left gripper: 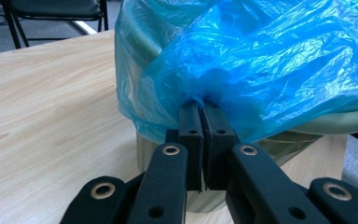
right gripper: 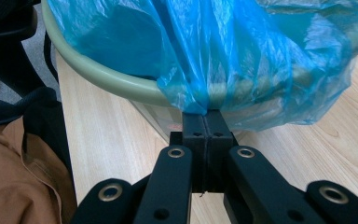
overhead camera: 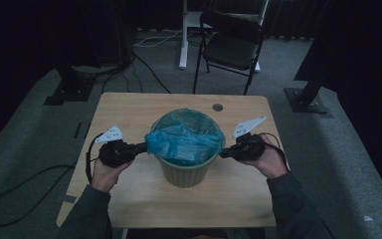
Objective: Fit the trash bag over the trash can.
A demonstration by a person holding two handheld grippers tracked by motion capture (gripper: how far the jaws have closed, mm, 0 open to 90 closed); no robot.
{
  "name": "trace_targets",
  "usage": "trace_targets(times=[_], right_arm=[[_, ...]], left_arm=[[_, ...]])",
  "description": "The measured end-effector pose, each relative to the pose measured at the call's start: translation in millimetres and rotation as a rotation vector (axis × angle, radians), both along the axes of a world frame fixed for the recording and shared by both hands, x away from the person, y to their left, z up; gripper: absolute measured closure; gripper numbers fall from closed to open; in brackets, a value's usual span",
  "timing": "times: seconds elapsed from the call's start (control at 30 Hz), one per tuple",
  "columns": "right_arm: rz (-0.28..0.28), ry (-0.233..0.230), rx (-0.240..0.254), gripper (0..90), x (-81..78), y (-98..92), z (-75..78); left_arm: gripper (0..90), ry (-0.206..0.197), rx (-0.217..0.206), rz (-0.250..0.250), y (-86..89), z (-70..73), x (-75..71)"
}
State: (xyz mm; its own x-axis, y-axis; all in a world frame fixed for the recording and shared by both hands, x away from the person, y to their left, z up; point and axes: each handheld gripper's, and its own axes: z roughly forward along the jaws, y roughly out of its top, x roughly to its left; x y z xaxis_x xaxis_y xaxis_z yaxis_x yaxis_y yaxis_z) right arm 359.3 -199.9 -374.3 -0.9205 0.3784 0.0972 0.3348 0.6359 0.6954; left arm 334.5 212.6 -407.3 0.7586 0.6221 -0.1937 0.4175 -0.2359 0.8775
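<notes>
A pale green bin stands in the middle of the wooden table. A blue plastic bag lines it and drapes over the rim. My left gripper is at the bin's left side, shut on a bunched fold of the blue bag, just outside the bin's rim. My right gripper is at the bin's right side, shut on the bag's edge where it hangs over the rim. Each gripper's pads pinch the film tightly.
A black folding chair stands beyond the table's far edge. Black stand bases and cables lie on the grey floor at the left, another base at the right. A round hole sits in the tabletop behind the bin.
</notes>
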Motion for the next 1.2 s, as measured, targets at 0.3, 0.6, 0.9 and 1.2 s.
trace_targets(times=[0.3, 0.6, 0.9, 1.2], right_arm=[[-0.051, 0.0, 0.019, 90.0, 8.0, 0.8, -3.1], [-0.016, 0.036, -0.01, 90.0, 5.9, 5.7, -17.5], [0.037, 0.049, -0.003, 90.0, 0.6, 17.3, -18.6], [0.01, 0.065, -0.036, 90.0, 4.6, 8.6, -24.2]], left_arm=[[87.5, 0.008, -0.018, 0.024, -2.0, -2.8, 8.8], [87.2, 0.02, 0.018, 0.013, -7.1, -12.0, 5.2], [87.2, 0.05, 0.143, 0.025, -17.9, -27.7, 7.5], [86.3, 0.057, 0.118, 0.045, -8.3, -27.3, 6.8]])
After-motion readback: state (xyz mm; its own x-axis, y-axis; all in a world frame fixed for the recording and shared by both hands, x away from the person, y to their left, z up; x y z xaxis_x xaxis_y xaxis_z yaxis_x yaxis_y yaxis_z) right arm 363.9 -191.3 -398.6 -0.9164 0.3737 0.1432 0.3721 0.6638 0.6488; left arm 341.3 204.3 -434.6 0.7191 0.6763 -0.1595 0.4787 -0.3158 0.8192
